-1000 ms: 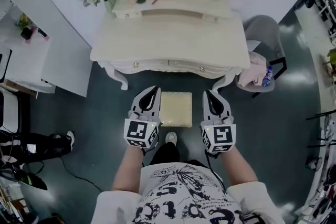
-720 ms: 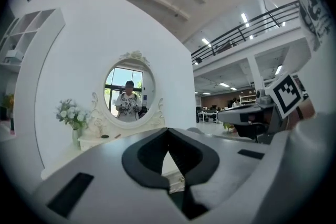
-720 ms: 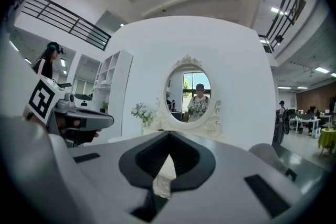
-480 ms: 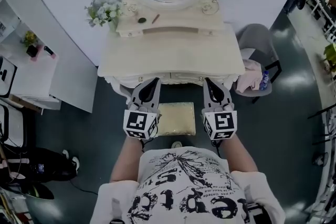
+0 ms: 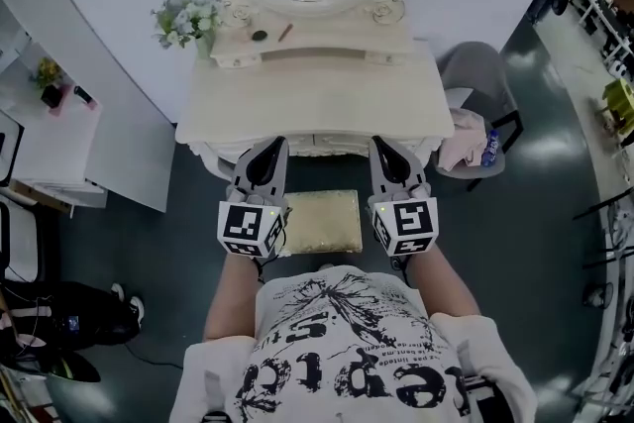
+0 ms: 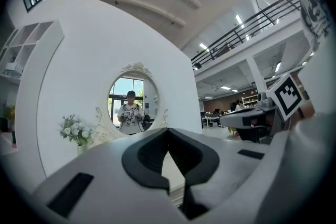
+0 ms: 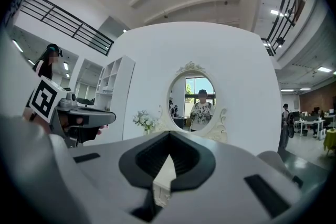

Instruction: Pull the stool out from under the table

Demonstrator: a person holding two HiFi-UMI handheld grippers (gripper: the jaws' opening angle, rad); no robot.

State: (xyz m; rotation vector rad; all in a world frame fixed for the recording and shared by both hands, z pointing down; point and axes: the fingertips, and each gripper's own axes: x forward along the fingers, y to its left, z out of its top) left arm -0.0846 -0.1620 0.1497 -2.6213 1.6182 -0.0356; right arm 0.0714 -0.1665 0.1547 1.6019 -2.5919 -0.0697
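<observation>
The stool (image 5: 319, 221), with a square cream cushion, stands on the dark floor just in front of the cream dressing table (image 5: 315, 94), between my two grippers. My left gripper (image 5: 270, 150) is shut and empty, left of the stool, its tips over the table's front edge. My right gripper (image 5: 382, 148) is likewise shut and empty on the stool's right. In the left gripper view the left gripper (image 6: 168, 131) points at the oval mirror (image 6: 131, 107). In the right gripper view the right gripper (image 7: 169, 136) also faces the mirror (image 7: 195, 107). Neither gripper touches the stool.
A grey chair (image 5: 475, 74) with a pink cloth (image 5: 464, 152) stands right of the table. White flowers (image 5: 185, 18) sit on the table's back left. A white side unit (image 5: 54, 129) is at the left, and a person's legs (image 5: 59, 324) at the lower left.
Both grippers have moved from beside the stool up and forward, so their tips now overlap the table's front edge. The head view has shifted and now shows more of the mirror.
</observation>
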